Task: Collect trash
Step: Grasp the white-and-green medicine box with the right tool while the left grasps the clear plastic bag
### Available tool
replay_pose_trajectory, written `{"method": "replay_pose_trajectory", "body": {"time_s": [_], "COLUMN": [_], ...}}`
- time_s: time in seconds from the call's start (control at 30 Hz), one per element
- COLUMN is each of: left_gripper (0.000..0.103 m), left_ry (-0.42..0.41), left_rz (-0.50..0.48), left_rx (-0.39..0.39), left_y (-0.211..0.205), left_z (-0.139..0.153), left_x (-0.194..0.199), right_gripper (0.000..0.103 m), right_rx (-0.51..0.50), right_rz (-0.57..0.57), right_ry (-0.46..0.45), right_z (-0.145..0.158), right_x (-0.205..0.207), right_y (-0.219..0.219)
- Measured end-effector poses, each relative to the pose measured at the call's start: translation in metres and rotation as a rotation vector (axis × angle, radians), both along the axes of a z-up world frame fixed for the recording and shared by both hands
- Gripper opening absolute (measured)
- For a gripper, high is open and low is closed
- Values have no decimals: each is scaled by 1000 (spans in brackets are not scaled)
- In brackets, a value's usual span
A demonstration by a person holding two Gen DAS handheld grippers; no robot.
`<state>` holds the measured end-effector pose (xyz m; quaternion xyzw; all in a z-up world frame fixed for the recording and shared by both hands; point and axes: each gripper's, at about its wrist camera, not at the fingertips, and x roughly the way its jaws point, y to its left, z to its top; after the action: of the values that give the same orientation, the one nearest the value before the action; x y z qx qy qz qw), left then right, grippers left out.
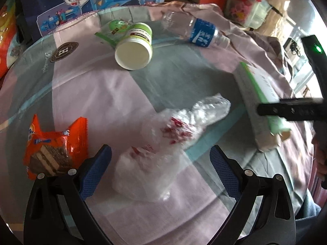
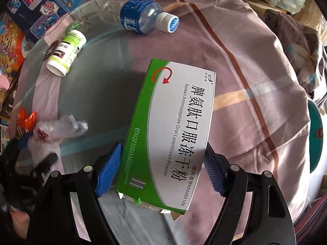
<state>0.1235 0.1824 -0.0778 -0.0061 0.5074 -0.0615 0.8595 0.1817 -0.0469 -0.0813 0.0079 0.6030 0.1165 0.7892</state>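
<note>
Two blue pads are standing on either side of the medicine box (image 2: 169, 134) in the right gripper (image 2: 161, 175). The near-side pad looks like it is touching the green side of the box; the far-side pad is sitting at the white edge, and I cannot tell if it is pressing yet. To do this well, I think the fingers should be closing square on the long sides, near the torn end, so the box is not twisting out.

The left gripper (image 1: 161, 171) is hanging wide open over the crinkly plastic bag (image 1: 175, 140), with one finger on each side and nothing squeezed. The bag is soft, so it probably needs a low, deep pinch in the bunched middle.

Just outside the left fingers the orange wafer wrapper (image 1: 55, 149) is lying. Farther ahead the white pill bottle (image 1: 134, 47) and the crushed water bottle (image 1: 196, 30) are lying on their sides on the glass table (image 1: 143, 85).

No trash bin is showing anywhere. The box's far side is hidden, and the bag is looking blurry.
</note>
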Motion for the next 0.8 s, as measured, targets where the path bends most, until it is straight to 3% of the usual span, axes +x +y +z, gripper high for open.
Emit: {"method": "replay_pose_trajectory", "body": {"time_s": [0.13,0.2,0.23,0.27,0.43,0.8], "left_gripper": [94,58,51,30,27,27], "left_ry": [-2,10,3,3,-6,-47], "left_rz": [-15,-26,-22,-24,-9,-44], "left_rx": [-7,-14,6,3,-20,-41], "left_y": [-3,-9,-12,-14,-25,-76], "left_z": [-1,-3,-3,-2,9,43], "left_x": [6,8,7,7,6,6], "right_gripper": [74,74,74,74,73,69], "right_rx": [5,13,15,16,11,128], "right_rz": [-13,-18,-19,-18,-5,-12], "right_ry": [3,5,4,2,-33,-82], "right_z": [0,0,1,2,9,37], "right_x": [-1,-3,-5,-5,-12,-24], "right_y": [-11,-17,-21,-24,-36,-85]}}
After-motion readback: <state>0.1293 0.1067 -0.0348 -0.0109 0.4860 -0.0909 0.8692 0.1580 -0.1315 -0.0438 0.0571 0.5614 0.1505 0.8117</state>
